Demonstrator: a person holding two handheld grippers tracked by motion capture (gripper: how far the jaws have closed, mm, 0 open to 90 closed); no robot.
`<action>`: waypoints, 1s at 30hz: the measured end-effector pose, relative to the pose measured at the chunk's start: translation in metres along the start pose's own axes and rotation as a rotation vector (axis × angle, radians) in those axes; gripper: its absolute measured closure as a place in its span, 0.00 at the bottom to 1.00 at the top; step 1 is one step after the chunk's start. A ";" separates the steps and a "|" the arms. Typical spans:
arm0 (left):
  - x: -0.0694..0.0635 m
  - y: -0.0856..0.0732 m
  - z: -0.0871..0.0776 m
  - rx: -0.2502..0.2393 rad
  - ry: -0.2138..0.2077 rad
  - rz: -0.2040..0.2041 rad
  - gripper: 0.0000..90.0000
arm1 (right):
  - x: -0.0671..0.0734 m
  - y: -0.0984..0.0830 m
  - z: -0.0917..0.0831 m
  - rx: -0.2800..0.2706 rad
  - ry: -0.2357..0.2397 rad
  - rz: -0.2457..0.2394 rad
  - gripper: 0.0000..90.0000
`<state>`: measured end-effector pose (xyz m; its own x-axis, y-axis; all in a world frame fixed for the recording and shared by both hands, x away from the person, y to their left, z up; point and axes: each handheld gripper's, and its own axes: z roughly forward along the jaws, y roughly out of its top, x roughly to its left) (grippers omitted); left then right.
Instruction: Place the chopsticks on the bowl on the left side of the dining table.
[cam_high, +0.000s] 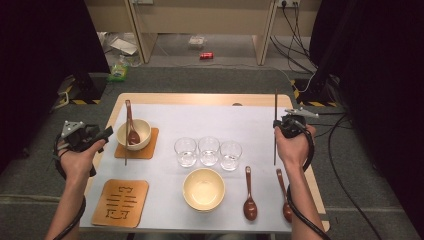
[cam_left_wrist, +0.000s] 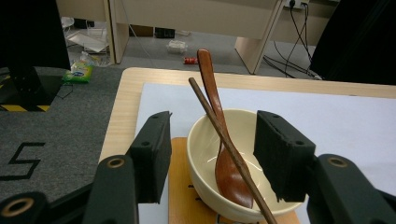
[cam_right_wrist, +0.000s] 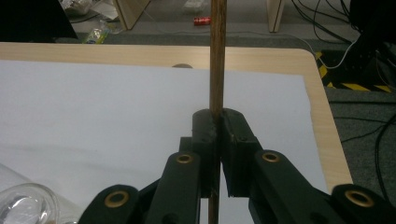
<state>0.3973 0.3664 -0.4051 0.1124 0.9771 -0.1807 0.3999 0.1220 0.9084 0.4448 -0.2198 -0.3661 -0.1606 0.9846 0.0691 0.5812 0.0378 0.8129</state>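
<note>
A cream bowl (cam_high: 142, 131) sits on a wooden coaster (cam_high: 150, 150) at the table's left. A brown spoon (cam_high: 133, 136) and a single chopstick (cam_high: 125, 155) lean inside it. My left gripper (cam_high: 103, 135) hovers just left of this bowl, open. In the left gripper view the bowl (cam_left_wrist: 201, 154), spoon (cam_left_wrist: 229, 177) and chopstick (cam_left_wrist: 205, 103) lie beyond the spread jaws of my left gripper (cam_left_wrist: 215, 140), untouched. My right gripper (cam_high: 278, 124) is shut on a second chopstick (cam_high: 275, 150), held upright near the table's right edge. The pads of the right gripper (cam_right_wrist: 219, 122) pinch the chopstick (cam_right_wrist: 217, 56).
Three clear glasses (cam_high: 208, 151) stand in a row mid-table. An empty cream bowl (cam_high: 203, 189) sits in front of them, with two brown spoons (cam_high: 249, 197) to its right. A patterned wooden coaster (cam_high: 120, 202) lies at the front left. A white mat (cam_high: 210, 120) covers the table.
</note>
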 end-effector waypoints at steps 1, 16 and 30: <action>0.000 0.001 0.000 0.001 0.000 0.002 0.51 | 0.001 0.001 0.000 -0.005 -0.001 0.001 0.94; -0.016 0.020 0.005 -0.031 -0.047 0.027 0.51 | 0.008 0.005 0.003 -0.060 0.006 -0.007 0.94; -0.037 0.035 0.018 -0.032 -0.101 0.045 0.50 | 0.016 0.010 0.006 -0.078 0.020 -0.016 0.94</action>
<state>0.4233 0.3311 -0.3735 0.2216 0.9593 -0.1749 0.3634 0.0852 0.9277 0.4529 -0.2029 -0.3602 -0.1855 0.9804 0.0670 0.5143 0.0388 0.8567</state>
